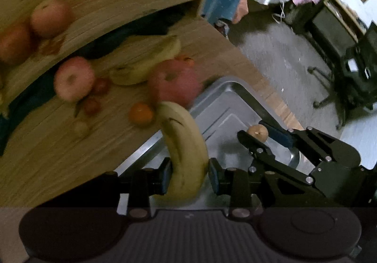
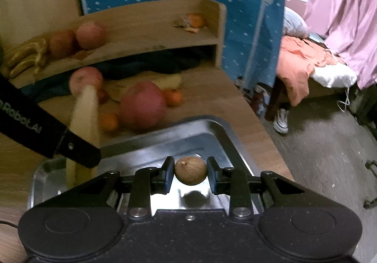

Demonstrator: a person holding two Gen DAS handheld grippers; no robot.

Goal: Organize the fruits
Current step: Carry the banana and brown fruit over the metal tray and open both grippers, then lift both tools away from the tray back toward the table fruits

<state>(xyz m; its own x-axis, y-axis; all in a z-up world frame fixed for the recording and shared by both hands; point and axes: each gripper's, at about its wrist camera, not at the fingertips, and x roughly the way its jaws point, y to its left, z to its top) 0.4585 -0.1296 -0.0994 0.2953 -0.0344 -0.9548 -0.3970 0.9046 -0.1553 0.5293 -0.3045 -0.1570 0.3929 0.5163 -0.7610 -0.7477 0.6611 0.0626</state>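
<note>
Steel tray sits at the near right corner of the wooden table, and both grippers hang over it with fruit in their grip. The left gripper is closed on a banana, pinched low on its length so most of the fruit stands out past the pads. The right gripper is closed on a small brown round fruit, clear of the tray floor, its shadow below.

Risk one, as I judge it: the banana is held near one end, so it may pivot or slip in the pads and land on the rim. Risk two: the round fruit could roll once let go, since the tray floor is smooth. Risk three: the two tools are near each other over the tray and could knock together.

Only the left view shows the banana's grip point and an orange just beside it on the table. Only the right view shows the brown fruit's hold squarely, and bananas on the far left of the shelf.
</note>
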